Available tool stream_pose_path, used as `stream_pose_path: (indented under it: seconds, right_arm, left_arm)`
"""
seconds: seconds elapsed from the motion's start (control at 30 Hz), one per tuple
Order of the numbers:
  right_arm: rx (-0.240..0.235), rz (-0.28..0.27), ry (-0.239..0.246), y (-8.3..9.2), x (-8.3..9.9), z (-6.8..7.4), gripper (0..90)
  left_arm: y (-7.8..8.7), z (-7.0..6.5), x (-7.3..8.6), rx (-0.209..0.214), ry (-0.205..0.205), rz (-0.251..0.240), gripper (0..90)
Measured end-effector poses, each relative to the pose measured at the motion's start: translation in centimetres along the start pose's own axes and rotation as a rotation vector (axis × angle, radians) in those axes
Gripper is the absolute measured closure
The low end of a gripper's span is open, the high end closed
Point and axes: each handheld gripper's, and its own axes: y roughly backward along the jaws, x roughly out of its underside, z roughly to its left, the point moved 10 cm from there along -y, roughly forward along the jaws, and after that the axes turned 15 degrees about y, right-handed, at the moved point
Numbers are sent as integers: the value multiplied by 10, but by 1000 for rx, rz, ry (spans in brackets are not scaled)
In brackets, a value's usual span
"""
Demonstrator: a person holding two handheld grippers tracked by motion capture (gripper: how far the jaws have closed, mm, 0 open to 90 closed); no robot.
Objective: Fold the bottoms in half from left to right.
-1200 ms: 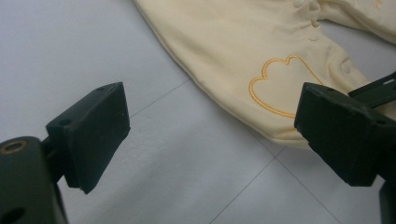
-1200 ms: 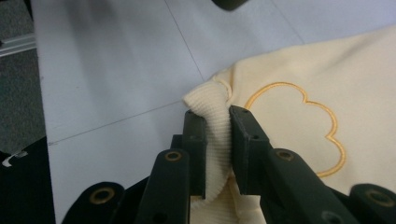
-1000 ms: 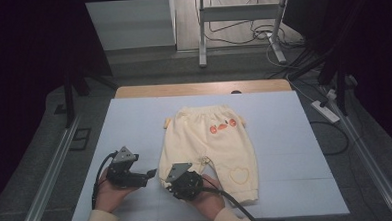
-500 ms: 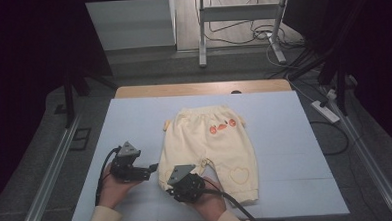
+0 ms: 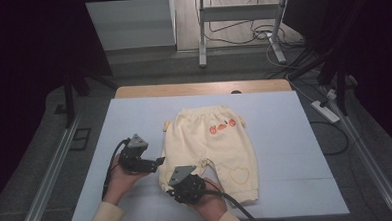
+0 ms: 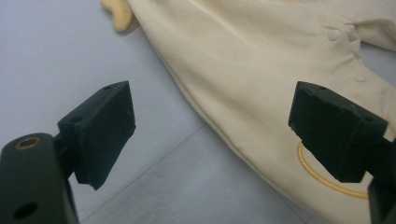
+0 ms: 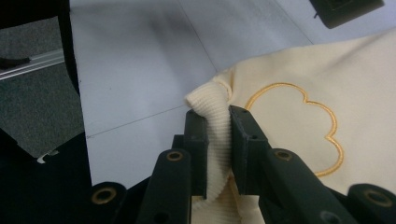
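- We see the right tool (image 7: 217,140) clamped on the ribbed cuff (image 7: 212,135) of the cream baby trousers (image 5: 210,145), with the knit pinched between its two black jaws.
- In the high view that right tool (image 5: 184,183) sits at the near end of the trouser leg on the left, in a hand at the counter's near edge.
- Our left tool (image 6: 224,135) has its jaws spread wide with nothing between them; it hangs over the side edge of the same leg, above the pale counter (image 6: 56,51).
- From above, the left tool (image 5: 156,162) lies just beside the trousers, pointing towards them.
- The trousers lie flat near the middle of the counter (image 5: 307,185), waist to the far side and legs towards us.
- We note orange patches (image 5: 222,125) below the waist, a stitched heart outline (image 5: 240,174) on the leg at the right, and a cloud outline (image 7: 299,126) by the gripped cuff.
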Motion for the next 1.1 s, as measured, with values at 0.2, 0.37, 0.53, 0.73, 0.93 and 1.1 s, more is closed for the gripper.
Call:
stream_pose_path:
  seconds: [0.2,0.37,0.53,0.73,0.93,1.1]
  right_arm:
    - [-1,-8,4,1,1,-1,772]
    - [-11,-14,4,2,1,-1,772]
    - [-20,-26,-1,3,1,-1,772]
    - [-22,-30,0,3,1,-2,771]
    - [-22,-34,3,4,2,-2,772]
    - [-26,-38,-3,2,2,-1,772]
  left_arm:
    - [-2,-1,-6,-11,5,0,145]
    - [-6,-5,-16,-8,-6,7,146]
    - [-8,-6,-22,8,7,8,152]
    - [-13,1,-35,25,42,5,153]
    - [-19,11,-54,38,50,-7,156]
    - [-26,14,-60,43,52,2,158]
